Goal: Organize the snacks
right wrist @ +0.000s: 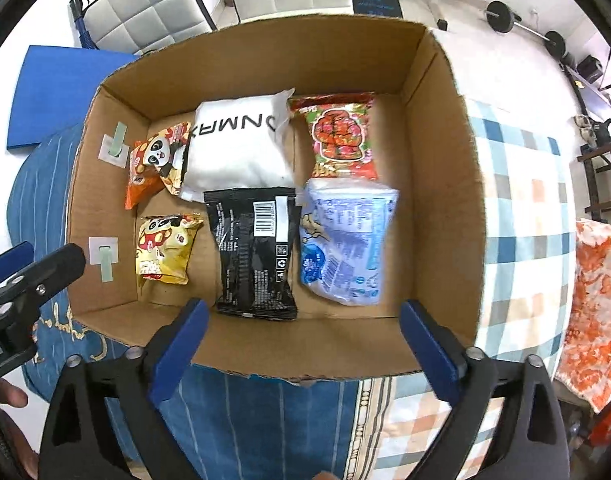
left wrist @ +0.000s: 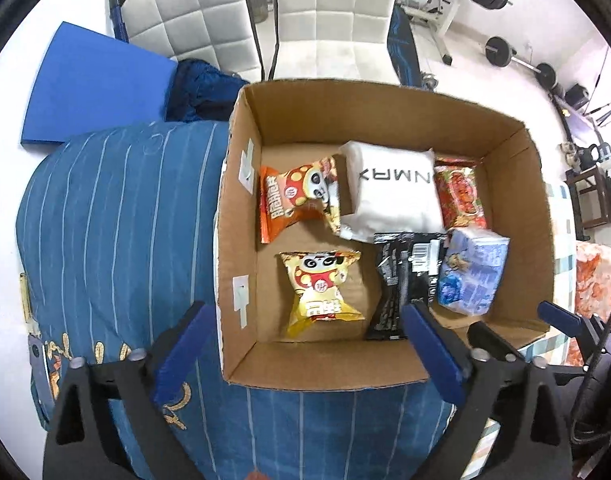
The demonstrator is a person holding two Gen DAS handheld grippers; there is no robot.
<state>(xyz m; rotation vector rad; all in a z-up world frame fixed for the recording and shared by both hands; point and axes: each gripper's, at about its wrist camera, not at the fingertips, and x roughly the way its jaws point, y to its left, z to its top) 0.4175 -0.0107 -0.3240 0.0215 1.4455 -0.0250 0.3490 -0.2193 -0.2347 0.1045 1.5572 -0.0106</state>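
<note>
Hovering, both spread wide and empty: left hand-held gripper [left wrist: 309,344] and right hand-held gripper [right wrist: 305,340], above near wall of cardboard box [right wrist: 445,184]. Six packets inside; lower squarely before closing.

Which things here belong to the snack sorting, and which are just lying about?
Job: cardboard box, orange panda pack, yellow panda pack, white pack, red pack, black pack, blue pack.
Lying about: blue mat, white chairs, barbell.

Upside-down letters "NMAX" on white packet [right wrist: 239,146]; other packet print unreadable
</note>
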